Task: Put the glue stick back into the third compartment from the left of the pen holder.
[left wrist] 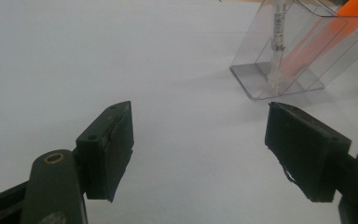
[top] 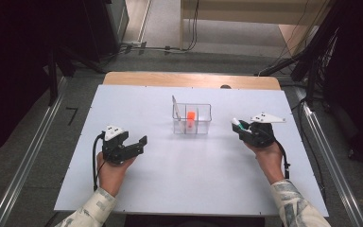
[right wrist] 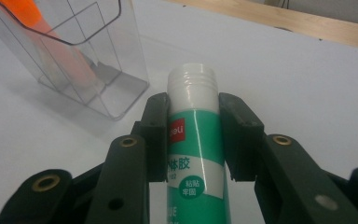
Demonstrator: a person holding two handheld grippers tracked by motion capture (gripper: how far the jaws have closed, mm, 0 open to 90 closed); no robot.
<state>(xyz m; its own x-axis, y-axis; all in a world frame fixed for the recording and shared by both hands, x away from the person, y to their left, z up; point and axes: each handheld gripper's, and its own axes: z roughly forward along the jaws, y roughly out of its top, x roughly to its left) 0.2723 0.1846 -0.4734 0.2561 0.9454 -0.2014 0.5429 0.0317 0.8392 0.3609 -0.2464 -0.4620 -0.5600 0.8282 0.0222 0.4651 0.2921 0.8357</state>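
Note:
A green and white glue stick [right wrist: 193, 140] with a white threaded top lies between the jaws of my right gripper [right wrist: 193, 116], which is shut on it; in the high view the same glue stick [top: 237, 122] pokes out of the right gripper [top: 244, 127] to the right of the box. A clear plastic box with dividers [top: 192, 118] stands at the middle of the white board and holds an orange marker [top: 191, 115] and a thin pen. My left gripper [top: 139, 144] rests open at the left, nothing between its jaws, pointing toward the box [left wrist: 289, 51].
The white board [top: 189, 165] covers a wooden table whose far edge [top: 189, 79] shows behind it. Dark stands and cables lie on the floor around the table. Open board surface lies between the two grippers.

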